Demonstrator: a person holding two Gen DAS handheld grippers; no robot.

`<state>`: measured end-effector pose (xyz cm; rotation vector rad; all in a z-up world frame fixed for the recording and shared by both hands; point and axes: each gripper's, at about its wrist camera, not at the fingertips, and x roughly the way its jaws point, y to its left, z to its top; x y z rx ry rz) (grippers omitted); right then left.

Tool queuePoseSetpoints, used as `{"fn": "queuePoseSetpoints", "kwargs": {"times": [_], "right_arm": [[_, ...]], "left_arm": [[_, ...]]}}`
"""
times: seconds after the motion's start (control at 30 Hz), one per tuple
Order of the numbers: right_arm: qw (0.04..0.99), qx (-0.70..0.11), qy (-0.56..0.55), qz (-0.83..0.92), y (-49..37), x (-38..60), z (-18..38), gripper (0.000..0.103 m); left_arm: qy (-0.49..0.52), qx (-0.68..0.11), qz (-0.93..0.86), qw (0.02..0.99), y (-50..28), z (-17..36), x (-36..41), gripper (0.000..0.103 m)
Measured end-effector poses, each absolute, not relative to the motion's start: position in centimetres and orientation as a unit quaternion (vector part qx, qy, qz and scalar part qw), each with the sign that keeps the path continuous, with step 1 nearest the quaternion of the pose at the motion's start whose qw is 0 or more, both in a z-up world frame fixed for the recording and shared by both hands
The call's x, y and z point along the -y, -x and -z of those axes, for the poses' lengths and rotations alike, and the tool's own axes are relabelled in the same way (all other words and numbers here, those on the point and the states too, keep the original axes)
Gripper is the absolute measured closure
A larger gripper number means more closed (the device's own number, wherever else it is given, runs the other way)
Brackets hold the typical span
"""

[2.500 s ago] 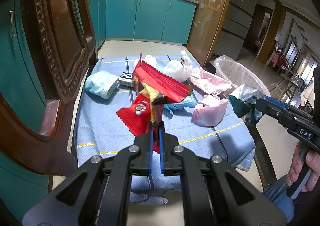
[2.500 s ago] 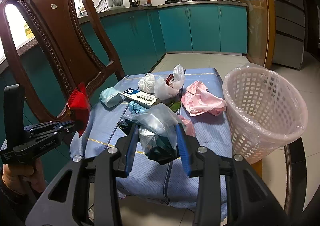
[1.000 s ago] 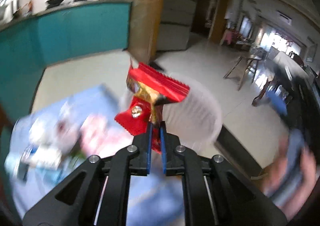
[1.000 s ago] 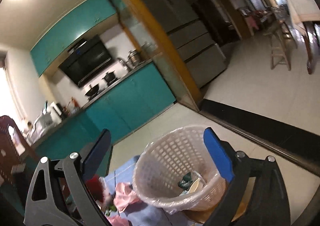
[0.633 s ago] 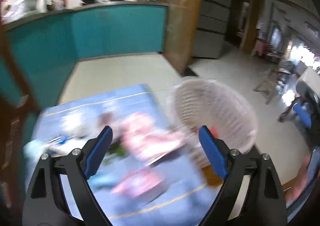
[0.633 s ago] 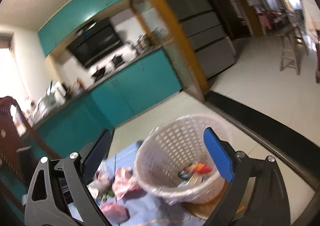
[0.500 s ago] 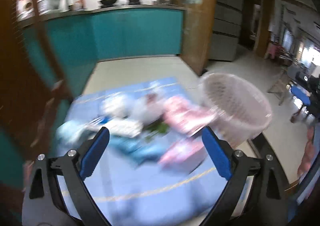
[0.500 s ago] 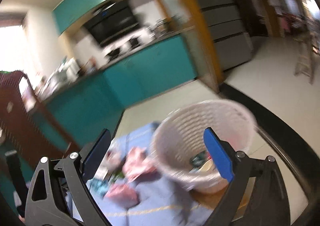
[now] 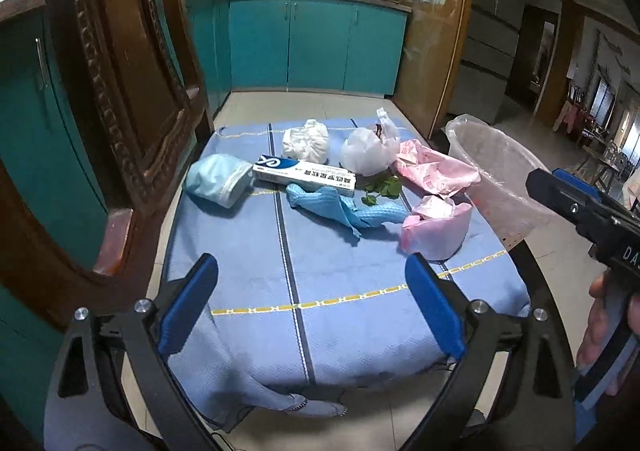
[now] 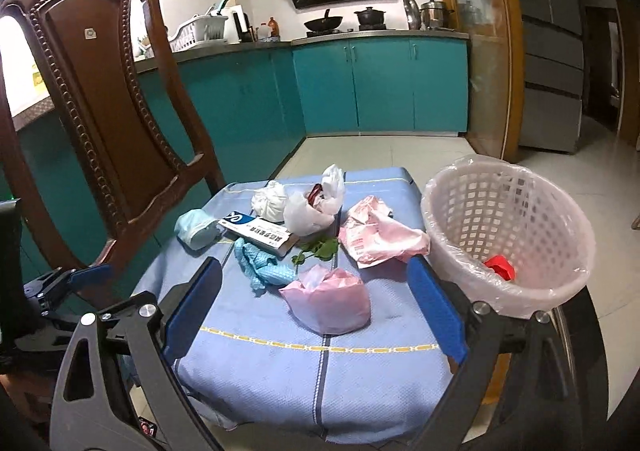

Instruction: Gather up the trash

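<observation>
The lined basket [image 10: 508,235] at the tabletop's [image 9: 260,271] right edge is already holding a red wrapper [image 10: 500,266]. Pink bags [image 10: 380,237], a box [image 9: 306,173], a mask [image 9: 218,179] and a leaf [image 9: 382,189] are lying uncollected, while left claw [image 9: 312,305] and right claw [image 10: 316,307] are hovering spread apart, empty

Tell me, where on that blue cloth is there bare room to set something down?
The near half of the cloth is bare, from the yellow line up to the mask, blue rag and nearer pink bag. The far half is crowded: box, white bags, leaf, second pink bag, right up to the basket.
</observation>
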<state>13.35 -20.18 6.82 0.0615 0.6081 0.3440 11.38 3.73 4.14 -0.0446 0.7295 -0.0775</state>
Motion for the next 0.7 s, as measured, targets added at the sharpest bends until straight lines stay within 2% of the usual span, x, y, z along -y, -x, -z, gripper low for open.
{"fn": "queuePoseSetpoints", "kwargs": {"times": [0.7], "right_arm": [[0.938,-0.303,-0.035,-0.163,-13.89,20.32,-6.7,0.011]], "left_arm": [[0.015,-0.365,0.028,0.93,-11.94,-3.42,-3.35,0.009]]}}
